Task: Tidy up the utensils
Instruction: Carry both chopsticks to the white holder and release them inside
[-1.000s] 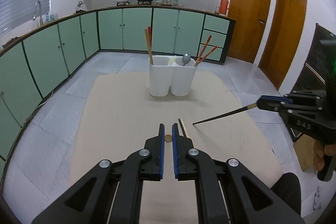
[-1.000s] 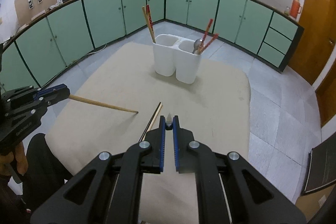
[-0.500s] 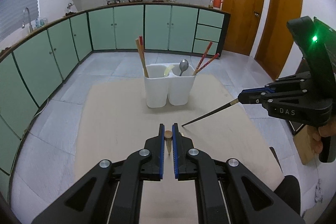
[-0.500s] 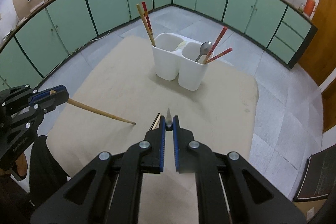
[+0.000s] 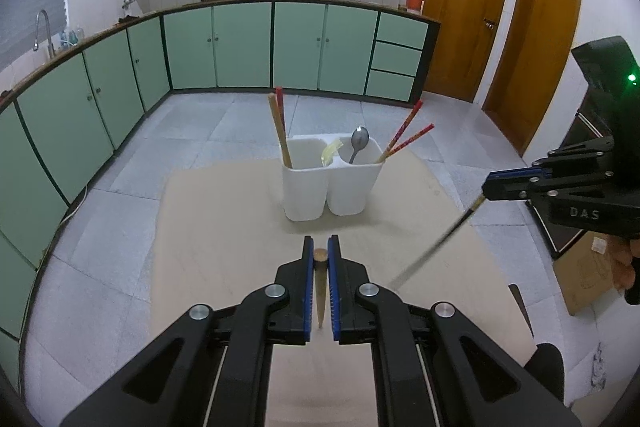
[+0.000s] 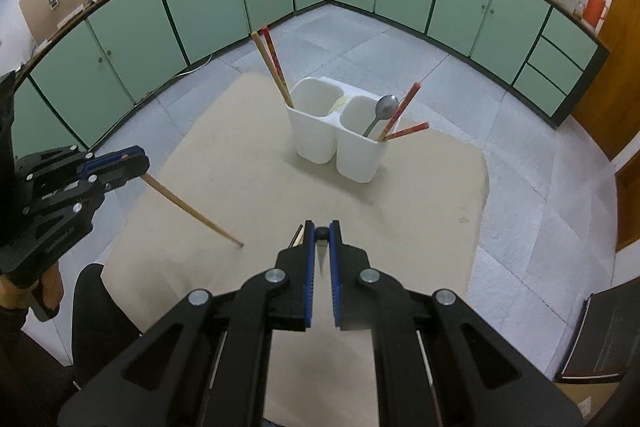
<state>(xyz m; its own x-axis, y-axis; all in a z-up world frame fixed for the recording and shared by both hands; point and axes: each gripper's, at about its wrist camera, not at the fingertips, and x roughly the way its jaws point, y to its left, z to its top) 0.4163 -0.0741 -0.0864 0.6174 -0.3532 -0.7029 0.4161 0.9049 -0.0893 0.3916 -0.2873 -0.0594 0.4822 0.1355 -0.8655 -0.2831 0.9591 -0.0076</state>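
Left wrist: two grippers (image 5: 320, 253) (image 5: 486, 187), four binned chopsticks (image 5: 280, 131)

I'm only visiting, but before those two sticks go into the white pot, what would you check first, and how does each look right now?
1. Left tool shut on the wooden chopstick: ok, the stick sits between its blue pads.
2. Right tool shut on the dark chopstick: ok.
3. Both sticks lifted off the beige mat: ok for the dark one; cannot tell for the wooden tip.
4. White holder upright on the mat: ok.
5. Room in its compartments: ok, both tops look open beside the chopsticks and spoon already inside.
6. Third chopstick left lying on the mat: not ok, still to collect.
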